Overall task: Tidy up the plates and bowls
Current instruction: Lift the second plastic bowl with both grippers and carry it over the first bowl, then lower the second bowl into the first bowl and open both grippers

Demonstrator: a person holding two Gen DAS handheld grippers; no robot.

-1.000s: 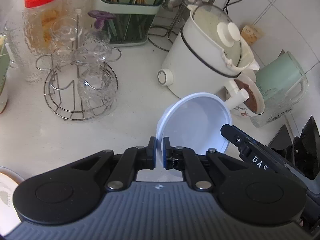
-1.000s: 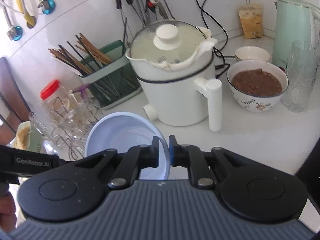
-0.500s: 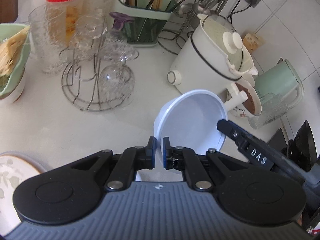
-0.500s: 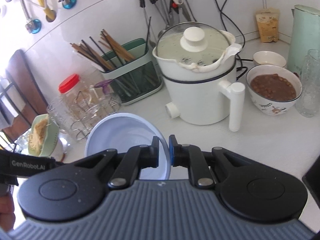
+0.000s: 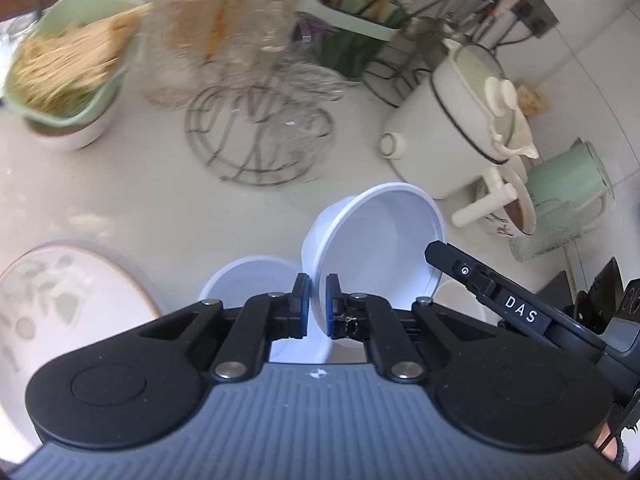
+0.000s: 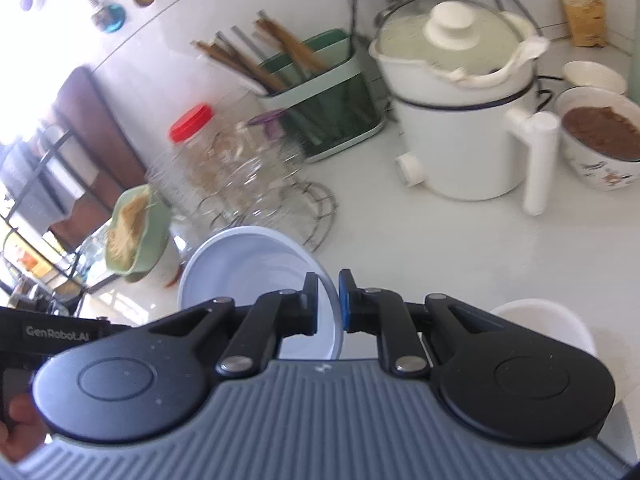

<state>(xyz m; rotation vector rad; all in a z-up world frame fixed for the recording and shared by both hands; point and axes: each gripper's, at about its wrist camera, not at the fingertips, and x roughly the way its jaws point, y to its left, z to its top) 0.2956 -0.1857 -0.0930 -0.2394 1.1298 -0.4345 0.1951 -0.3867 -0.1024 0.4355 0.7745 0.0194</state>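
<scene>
Both tongs have carried the white plastic bowl (image 5: 376, 240) leftward along the counter (image 5: 160, 208) since a second ago. It no longer hangs in front of the white electric pot (image 5: 436, 132); it now sits above a second white bowl (image 5: 248, 276) that has come into the left wrist view just beneath it, beside a leaf-patterned plate (image 5: 68, 292) now showing far more of its face at the lower left.

The left tongs (image 5: 314, 306) stay clamped narrow on the near rim of the white plastic bowl, blue pads pressing each side of the thin wall. The right tongs (image 6: 328, 302) likewise pinch the rim at the opposite side, and their body reaches into the left view from the right. The bowl is held off the counter, tilted, with its opening facing the right tongs.

Farther out, a green bowl of noodles (image 5: 68, 64), only an edge before, is now in full view at upper left. The wire glass rack (image 5: 256, 136) and red-lidded jar (image 5: 200, 8) have slid toward the centre and are blurred. A white dish (image 6: 548, 324) has appeared at the lower right of the right wrist view, and the bowl of brown food (image 6: 600, 140) now sits at that view's right edge.
</scene>
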